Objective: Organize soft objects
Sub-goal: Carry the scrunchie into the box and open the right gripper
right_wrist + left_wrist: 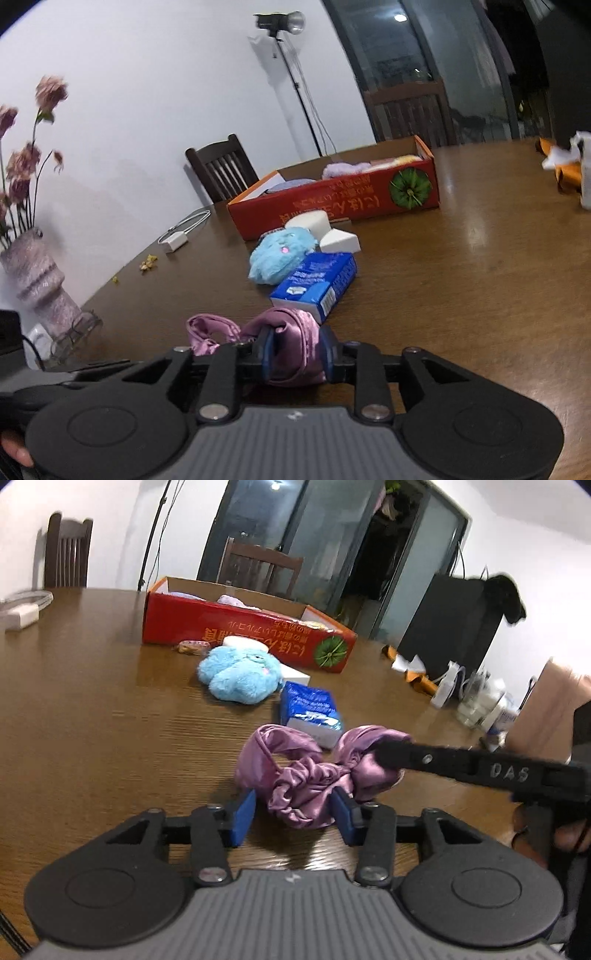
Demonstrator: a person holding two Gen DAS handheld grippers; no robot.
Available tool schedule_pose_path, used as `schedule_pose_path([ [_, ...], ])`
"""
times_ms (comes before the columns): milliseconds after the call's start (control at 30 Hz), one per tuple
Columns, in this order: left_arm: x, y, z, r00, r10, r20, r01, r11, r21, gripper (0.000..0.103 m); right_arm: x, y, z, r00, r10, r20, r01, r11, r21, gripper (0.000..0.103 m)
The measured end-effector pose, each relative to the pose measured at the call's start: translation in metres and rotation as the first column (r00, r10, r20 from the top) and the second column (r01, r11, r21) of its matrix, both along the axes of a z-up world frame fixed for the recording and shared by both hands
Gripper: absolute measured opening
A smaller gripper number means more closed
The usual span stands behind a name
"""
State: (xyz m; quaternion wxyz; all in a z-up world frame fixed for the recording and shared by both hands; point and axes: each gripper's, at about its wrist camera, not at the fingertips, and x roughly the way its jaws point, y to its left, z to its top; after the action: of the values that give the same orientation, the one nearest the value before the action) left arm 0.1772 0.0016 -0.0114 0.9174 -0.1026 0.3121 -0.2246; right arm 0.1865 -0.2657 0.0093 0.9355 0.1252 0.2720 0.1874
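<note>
Right wrist view: right tongs (pixel 295 356) clenched on purple scrunchie (pixel 291 332) low over counter (pixel 480 295), left tongs (pixel 293 818) spread open around it, some soft items already in box (pixel 332 206), plush (pixel 280 254), sponges (pixel 306 225) and tissues (pixel 317 284) left outside.

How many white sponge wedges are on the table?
2: one sponge wedge against the red box, another just right of it, behind the blue plush. Others may be hidden.
</note>
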Motion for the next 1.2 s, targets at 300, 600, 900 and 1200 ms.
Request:
schedule_pose_path([
  [300,0.011,0.004,0.009,0.999,-0.036,-0.007,0.035,0.998,-0.046,0.018,0.013,0.003,0.003,0.998,0.046,-0.040,-0.046,0.999,0.005,0.008],
  [600,0.071,-0.001,0.077,0.985,-0.051,0.165,0.058,0.997,-0.040,0.017,0.060,-0.010,0.064,0.992,0.071,0.103,-0.080,0.993,0.089,0.007],
  [900,0.224,-0.024,0.104,0.986,-0.054,0.160,0.063,0.997,-0.051,0.016,0.217,-0.027,0.084,0.996,-0.020,0.085,0.011,0.994,0.106,0.007],
  [1200,0.298,-0.042,0.065,0.995,-0.090,0.051,0.089,0.996,0.032,0.019,0.302,-0.033,0.029,0.994,-0.043,-0.102,0.047,0.998,0.044,0.013],
])
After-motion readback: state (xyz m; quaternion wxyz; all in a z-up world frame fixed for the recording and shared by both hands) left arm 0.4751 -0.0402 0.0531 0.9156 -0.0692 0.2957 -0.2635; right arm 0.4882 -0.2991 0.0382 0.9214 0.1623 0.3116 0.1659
